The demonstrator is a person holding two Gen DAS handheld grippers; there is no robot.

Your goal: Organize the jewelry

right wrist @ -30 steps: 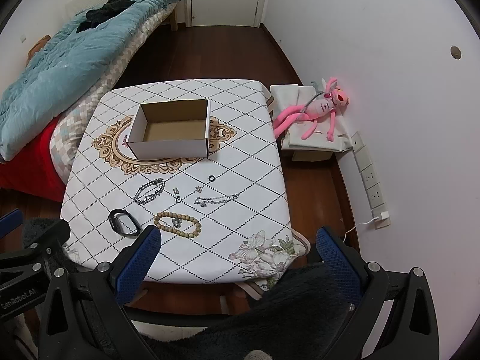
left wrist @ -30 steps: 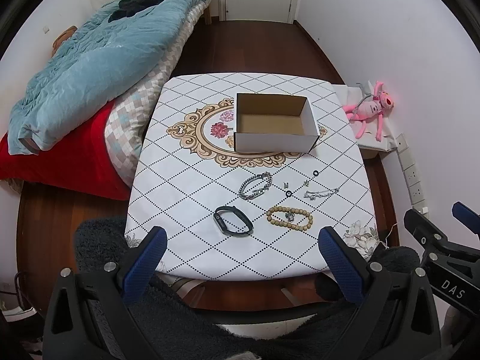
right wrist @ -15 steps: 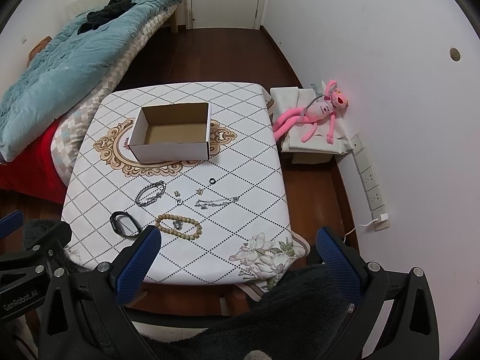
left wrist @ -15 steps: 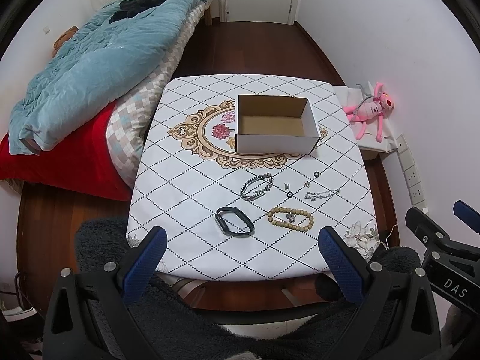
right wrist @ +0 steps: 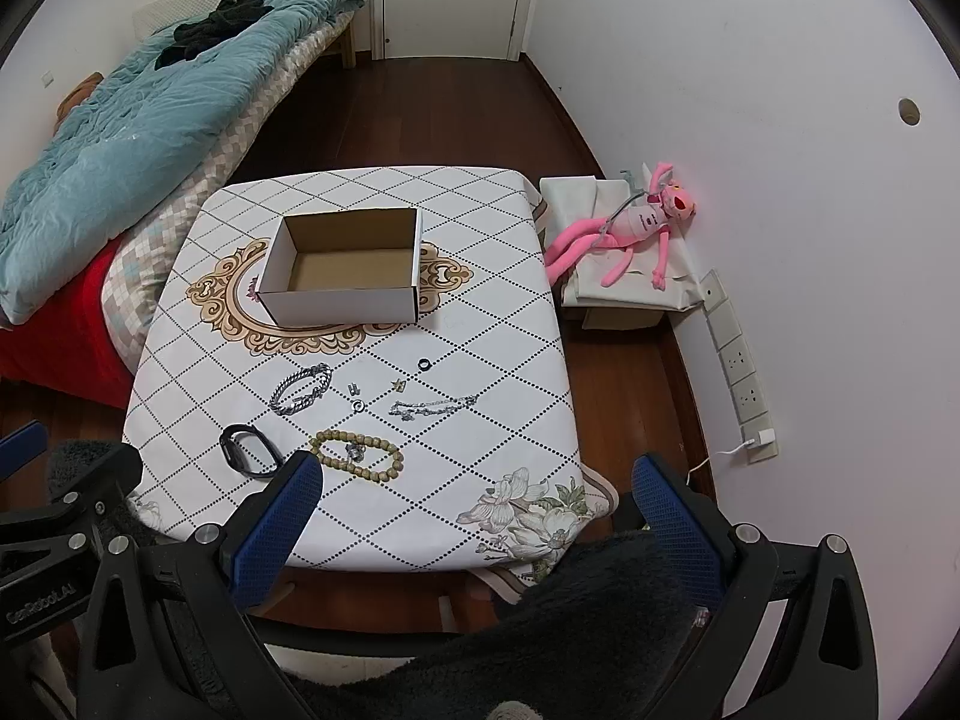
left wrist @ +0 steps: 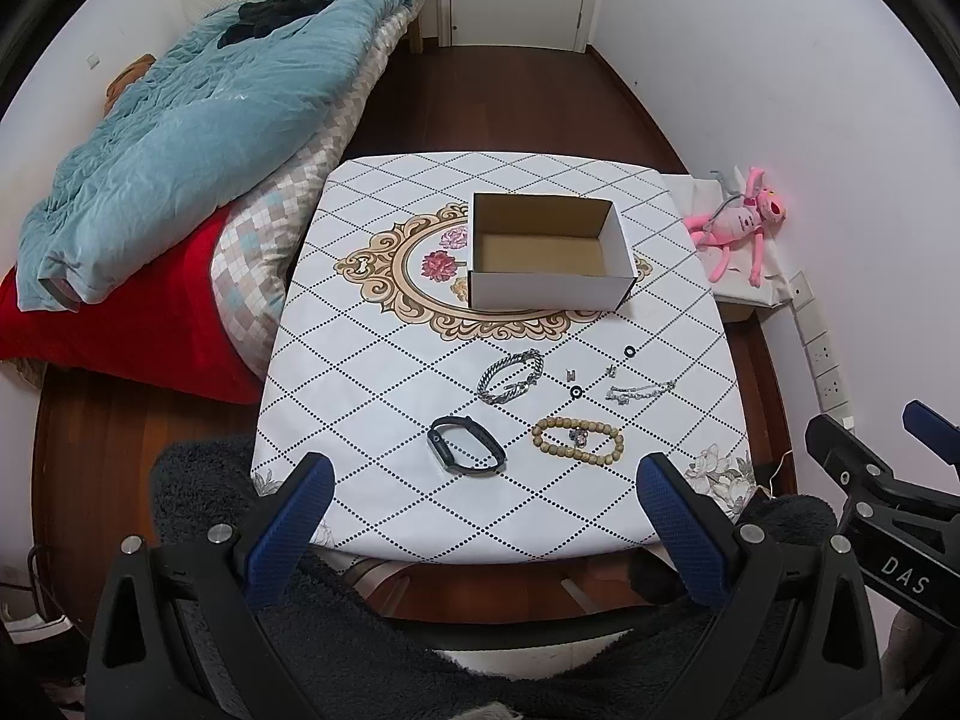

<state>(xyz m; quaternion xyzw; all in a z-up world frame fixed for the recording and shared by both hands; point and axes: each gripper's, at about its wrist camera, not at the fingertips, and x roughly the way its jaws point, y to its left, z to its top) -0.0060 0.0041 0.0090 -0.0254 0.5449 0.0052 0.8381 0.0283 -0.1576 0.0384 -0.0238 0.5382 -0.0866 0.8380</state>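
An empty open cardboard box (left wrist: pixel 549 252) (right wrist: pixel 345 267) stands mid-table. In front of it lie a silver chain bracelet (left wrist: pixel 511 376) (right wrist: pixel 302 388), a black band (left wrist: pixel 466 452) (right wrist: pixel 247 450), a wooden bead bracelet (left wrist: pixel 577 441) (right wrist: pixel 357 455) with a small ring inside, a thin silver chain (left wrist: pixel 639 390) (right wrist: pixel 433 406), two small black rings (left wrist: pixel 630 351) (right wrist: pixel 425 363) and small charms. My left gripper (left wrist: pixel 480 480) and my right gripper (right wrist: pixel 474 480) are both open and empty, held above the table's near edge.
The table (left wrist: pixel 384 360) has a white diamond-pattern cloth. A bed with a blue quilt (left wrist: pixel 180 120) lies to the left. A pink plush toy (left wrist: pixel 738 222) sits on a low stand at the right wall. Dark fleece (left wrist: pixel 420 660) lies under the grippers.
Both views have shifted slightly, so the table sits a little lower in frame. The jewelry and box have not moved. Both grippers stay open.
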